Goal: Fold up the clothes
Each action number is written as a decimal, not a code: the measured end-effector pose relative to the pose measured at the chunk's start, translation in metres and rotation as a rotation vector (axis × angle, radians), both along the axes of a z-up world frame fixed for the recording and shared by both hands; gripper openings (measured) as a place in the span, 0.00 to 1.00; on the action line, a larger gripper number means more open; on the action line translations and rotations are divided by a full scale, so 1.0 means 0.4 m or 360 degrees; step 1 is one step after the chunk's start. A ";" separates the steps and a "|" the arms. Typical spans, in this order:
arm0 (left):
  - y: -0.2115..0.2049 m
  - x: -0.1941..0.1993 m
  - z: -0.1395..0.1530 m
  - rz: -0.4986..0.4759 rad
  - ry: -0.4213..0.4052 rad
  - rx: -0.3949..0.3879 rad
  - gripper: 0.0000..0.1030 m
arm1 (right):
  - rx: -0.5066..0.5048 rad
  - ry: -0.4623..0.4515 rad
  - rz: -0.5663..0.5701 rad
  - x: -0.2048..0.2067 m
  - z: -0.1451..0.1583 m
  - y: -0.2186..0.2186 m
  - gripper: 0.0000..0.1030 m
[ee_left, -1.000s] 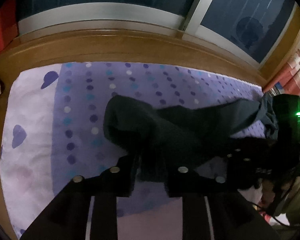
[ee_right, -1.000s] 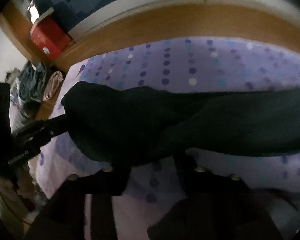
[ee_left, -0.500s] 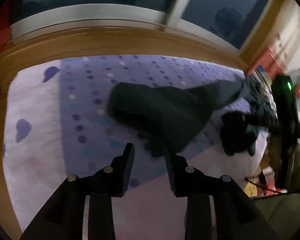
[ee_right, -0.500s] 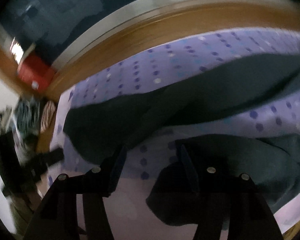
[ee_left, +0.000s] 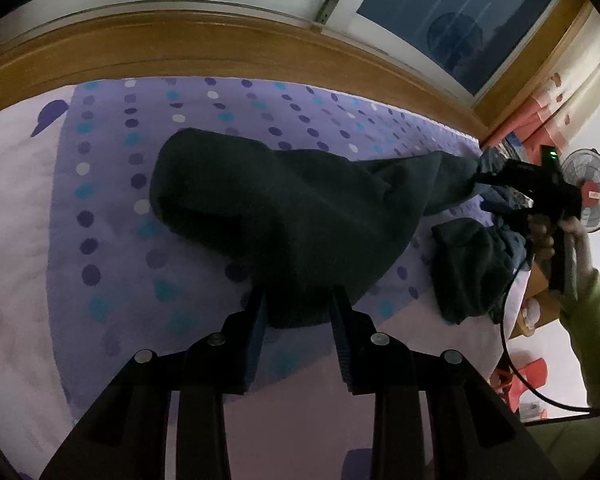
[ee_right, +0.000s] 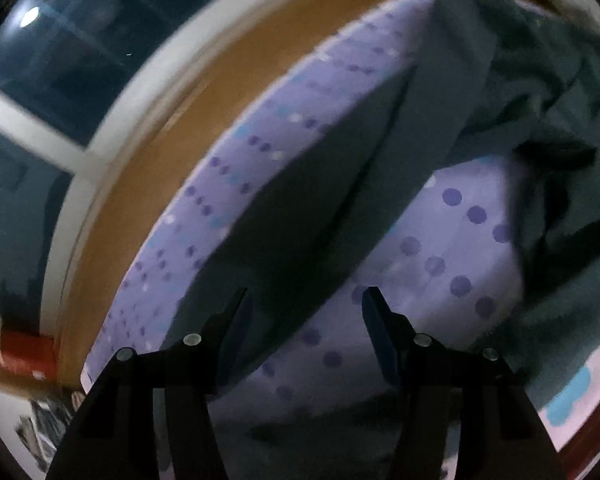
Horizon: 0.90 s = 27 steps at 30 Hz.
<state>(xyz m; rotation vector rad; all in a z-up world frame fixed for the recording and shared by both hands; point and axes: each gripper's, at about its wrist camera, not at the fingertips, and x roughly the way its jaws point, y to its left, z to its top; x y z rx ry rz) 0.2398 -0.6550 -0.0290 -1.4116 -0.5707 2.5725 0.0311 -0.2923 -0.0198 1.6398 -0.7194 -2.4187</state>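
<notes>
Two grippers were in my view over the bed (ee_left: 112, 264), which carried a purple sheet with dotted rows. The dark garment (ee_left: 284, 216) lay spread across the middle of that sheet, one long part running off toward the bed's far right end. My left gripper (ee_left: 298, 312) pointed down at the garment's near edge; its fingers (ee_left: 256, 320) stood partly apart, with a fold of the dark cloth lying between them, and I could not tell whether the pads pressed on it. In the left wrist view my right gripper (ee_left: 536, 188) sat at the bed's right end, held by a hand (ee_left: 572, 232) in a green sleeve (ee_left: 596, 320), beside a heap of dark clothes (ee_left: 472, 268). In the right wrist view, which was blurred, the right fingers (ee_right: 380, 332) stood wide apart and held nothing; the garment's long part (ee_right: 320, 216) ran diagonally beyond the tips.
</notes>
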 end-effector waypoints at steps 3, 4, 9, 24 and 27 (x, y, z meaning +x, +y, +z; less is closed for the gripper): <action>0.010 -0.013 0.000 -0.0005 0.0000 0.0005 0.30 | 0.0011 -0.0031 0.0035 -0.019 -0.031 -0.027 0.56; 0.012 -0.018 0.000 -0.0004 -0.0002 0.0006 0.30 | 0.0042 -0.0020 0.0043 -0.022 -0.036 -0.039 0.56; 0.035 -0.045 -0.004 0.0006 -0.0009 0.0034 0.30 | 0.0196 0.0092 0.0091 -0.010 -0.034 -0.081 0.55; 0.067 -0.067 -0.021 0.0117 -0.0107 -0.0033 0.40 | 0.0163 0.0179 0.0171 0.001 -0.053 -0.037 0.17; 0.079 -0.089 -0.025 0.0119 -0.0076 -0.0095 0.21 | 0.0177 0.0206 0.0201 -0.009 -0.052 -0.049 0.14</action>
